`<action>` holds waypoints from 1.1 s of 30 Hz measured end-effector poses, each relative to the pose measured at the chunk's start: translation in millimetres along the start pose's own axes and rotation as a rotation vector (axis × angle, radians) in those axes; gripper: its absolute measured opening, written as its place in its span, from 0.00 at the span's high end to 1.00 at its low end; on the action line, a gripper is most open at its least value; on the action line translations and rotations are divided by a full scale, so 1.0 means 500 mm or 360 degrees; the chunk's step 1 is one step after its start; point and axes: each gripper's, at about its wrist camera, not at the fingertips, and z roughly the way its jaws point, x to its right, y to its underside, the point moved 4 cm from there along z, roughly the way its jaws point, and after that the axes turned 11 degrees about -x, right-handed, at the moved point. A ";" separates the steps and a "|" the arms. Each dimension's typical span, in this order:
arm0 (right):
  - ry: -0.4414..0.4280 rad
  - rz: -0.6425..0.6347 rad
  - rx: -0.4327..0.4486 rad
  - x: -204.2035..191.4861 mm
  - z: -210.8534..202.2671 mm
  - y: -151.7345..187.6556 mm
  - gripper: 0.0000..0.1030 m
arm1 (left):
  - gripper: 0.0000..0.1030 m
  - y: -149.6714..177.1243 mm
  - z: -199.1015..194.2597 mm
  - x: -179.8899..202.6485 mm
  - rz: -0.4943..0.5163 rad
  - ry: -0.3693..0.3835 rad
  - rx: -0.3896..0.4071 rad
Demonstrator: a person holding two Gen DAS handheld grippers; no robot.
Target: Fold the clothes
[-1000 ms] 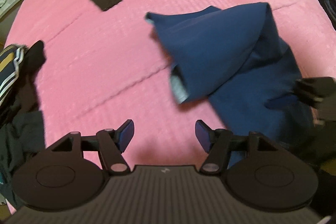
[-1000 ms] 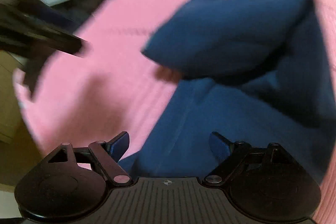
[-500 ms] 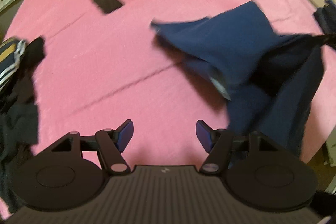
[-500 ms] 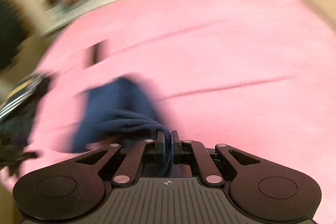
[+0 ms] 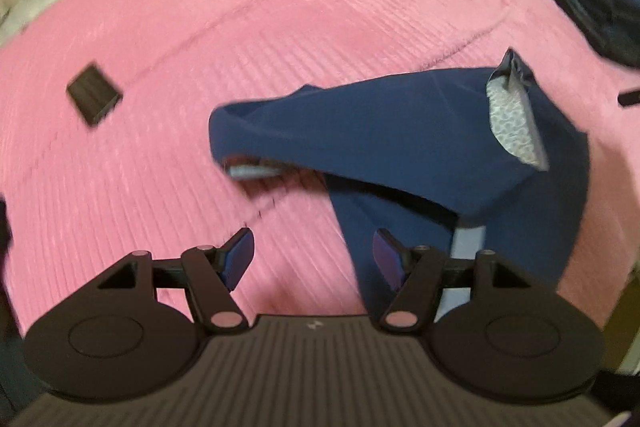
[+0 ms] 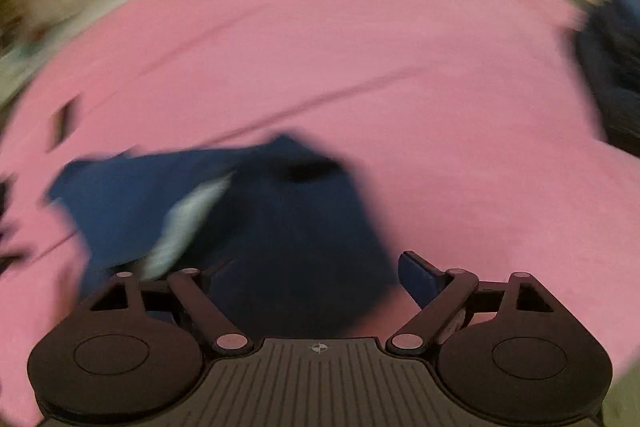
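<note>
A navy blue garment [image 5: 400, 135] with a pale patterned lining lies crumpled on the pink bed cover [image 5: 280, 7], right of centre in the left wrist view. My left gripper [image 5: 314, 259] is open just in front of it, its right finger over the cloth's near edge, holding nothing. In the blurred right wrist view the same garment [image 6: 240, 195] lies directly ahead. My right gripper [image 6: 304, 279] is open over it, with its left finger dark against the cloth.
A flat black rectangular object [image 5: 94, 93] lies on the cover at the left. A dark pile of clothes [image 5: 600, 11] sits at the far right edge, also seen as the dark pile [image 6: 612, 67]. Dark fabric shows at the left border.
Half a second ago the right gripper was shut on the navy cloth; now it is open and the garment has dropped onto the cover. The left gripper stayed open and shifted toward the garment.
</note>
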 end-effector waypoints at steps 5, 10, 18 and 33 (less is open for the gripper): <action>-0.0080 -0.0708 0.0015 -0.192 0.064 -0.002 0.16 | 0.38 -0.044 0.066 0.040 0.0498 -0.0132 0.0014; 0.0066 -0.1195 0.0129 -0.248 0.086 -0.007 0.16 | 0.39 -0.064 0.104 0.090 0.0904 -0.0151 0.0014; -0.0179 -0.1781 0.0053 -0.349 0.190 0.012 0.55 | 0.38 -0.046 0.089 0.020 0.0623 -0.0201 -0.0046; 0.0032 -0.0608 0.0465 -0.050 0.089 -0.458 1.00 | 0.38 -0.092 0.085 -0.077 0.0524 -0.0332 0.0031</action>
